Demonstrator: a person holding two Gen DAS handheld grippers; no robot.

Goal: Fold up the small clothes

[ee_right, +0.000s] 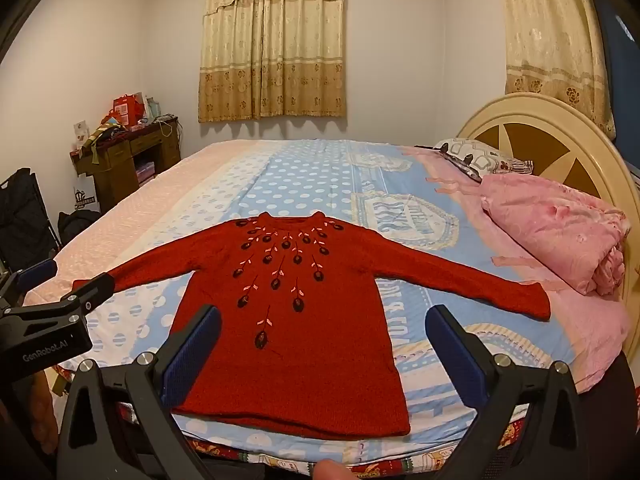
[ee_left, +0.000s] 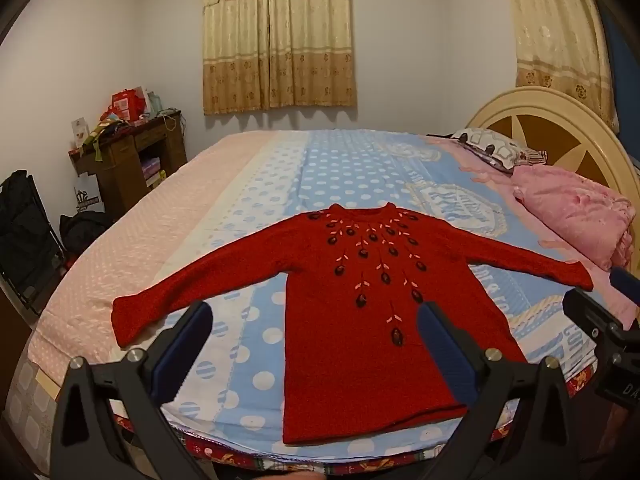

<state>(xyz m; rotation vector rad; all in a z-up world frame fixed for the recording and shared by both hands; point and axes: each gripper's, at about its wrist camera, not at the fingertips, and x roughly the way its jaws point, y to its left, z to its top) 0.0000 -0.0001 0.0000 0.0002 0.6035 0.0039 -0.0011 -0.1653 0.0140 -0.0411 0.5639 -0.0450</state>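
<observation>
Room: bedroom around you, white walls, gold patterned curtains (ee_left: 276,36) on the far wall straight ahead of both tools.
Bed: the bed (ee_right: 304,168) fills the ground ahead of you, with a blue polka-dot and pink sheet; its cream headboard (ee_right: 560,120) stands off to the right of your right tool.
Bedding: a folded pink quilt (ee_right: 560,240) and a patterned pillow (ee_left: 492,148) lie right of and beyond your tools.
Sweater: the red knit sweater (ee_left: 372,320) lies flat, face up, just ahead of and below both tools, hem nearest you, sleeves spread to either side.
Handling: you can expect it to be soft, light and limp, so it will sag and drag; I'd take hold at a cuff or a shoulder, pinching both layers.
Left gripper: your left gripper (ee_left: 316,324) stands fully open, holding nothing, above the hem.
Right gripper: your right gripper (ee_right: 324,324) is likewise spread wide and empty.
Writing: "GenRobot.AI" reads on the left tool's body; the sheet's printed lettering is not clear enough for you to read.
</observation>
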